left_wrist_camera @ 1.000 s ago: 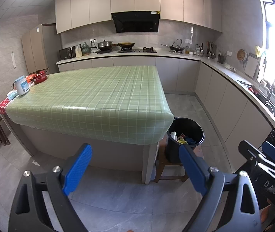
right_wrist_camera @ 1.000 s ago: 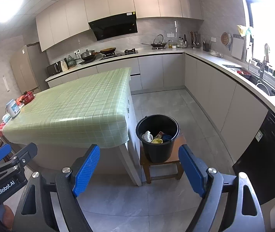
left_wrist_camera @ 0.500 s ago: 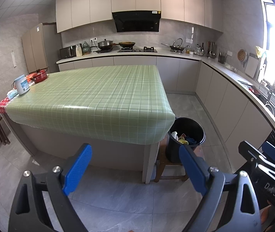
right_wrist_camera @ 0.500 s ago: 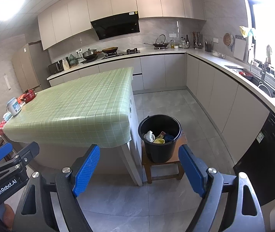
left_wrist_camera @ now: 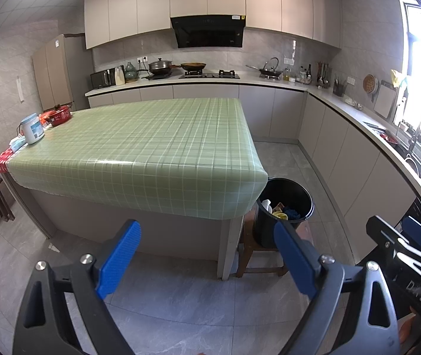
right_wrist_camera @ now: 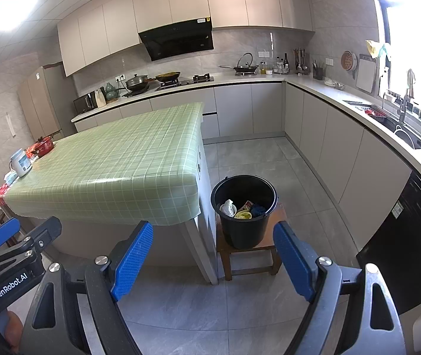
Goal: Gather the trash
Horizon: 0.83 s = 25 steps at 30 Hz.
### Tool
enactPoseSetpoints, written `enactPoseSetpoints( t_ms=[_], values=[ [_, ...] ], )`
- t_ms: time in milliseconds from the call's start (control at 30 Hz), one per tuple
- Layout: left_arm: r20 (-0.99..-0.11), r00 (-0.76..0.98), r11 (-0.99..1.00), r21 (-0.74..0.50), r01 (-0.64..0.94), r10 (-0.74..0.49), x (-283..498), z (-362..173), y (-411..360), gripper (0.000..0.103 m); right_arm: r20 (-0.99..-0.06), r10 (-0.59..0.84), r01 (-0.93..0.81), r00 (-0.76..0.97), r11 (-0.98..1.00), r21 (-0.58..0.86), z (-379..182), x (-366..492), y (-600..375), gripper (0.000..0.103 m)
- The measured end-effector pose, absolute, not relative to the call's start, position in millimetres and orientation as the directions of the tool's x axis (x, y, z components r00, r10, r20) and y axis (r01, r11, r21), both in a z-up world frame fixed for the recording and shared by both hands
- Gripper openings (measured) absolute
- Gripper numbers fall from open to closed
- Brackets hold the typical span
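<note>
A black bucket (right_wrist_camera: 244,207) stands on a low wooden stool (right_wrist_camera: 251,251) beside the corner of the island table. Inside it lie a white crumpled piece (right_wrist_camera: 228,207), a yellow piece (right_wrist_camera: 243,214) and a dark blue piece (right_wrist_camera: 257,209). In the left wrist view the bucket (left_wrist_camera: 284,204) is partly hidden behind the table corner. My left gripper (left_wrist_camera: 207,256) hangs open and empty over the floor, well short of the table. My right gripper (right_wrist_camera: 213,259) is open too, with nothing between its blue pads, back from the bucket.
The island table (left_wrist_camera: 139,148) carries a green checked cloth, with a white jar (left_wrist_camera: 32,128) and a red pot (left_wrist_camera: 59,115) at its far left end. Counters and cabinets run along the back and right walls. Grey tiled floor (right_wrist_camera: 198,310) lies below both grippers.
</note>
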State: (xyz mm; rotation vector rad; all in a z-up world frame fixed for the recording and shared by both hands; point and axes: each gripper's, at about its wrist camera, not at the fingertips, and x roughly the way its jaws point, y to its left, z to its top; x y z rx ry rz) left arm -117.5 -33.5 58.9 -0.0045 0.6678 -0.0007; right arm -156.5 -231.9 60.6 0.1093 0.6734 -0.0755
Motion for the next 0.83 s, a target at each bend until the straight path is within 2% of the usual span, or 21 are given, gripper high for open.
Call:
enactPoseSetpoints(
  t_ms=[600, 833],
  values=[
    [-0.638, 0.768, 0.998, -0.033, 0.044, -0.055, -112.8, 56.3, -40.0, 0.093, -0.63, -0.043, 0.116, 0.776, 0.99, 0.075, 58.5, -159.4, -233.1, 0.085],
    [-0.601, 0.794, 0.996, -0.039, 0.082, -0.089, -115.6, 60.8, -46.7, 0.093, -0.631, -0.056, 0.128, 0.774, 0.989, 0.069, 57.5, -157.4, -236.5, 0.085]
  ],
)
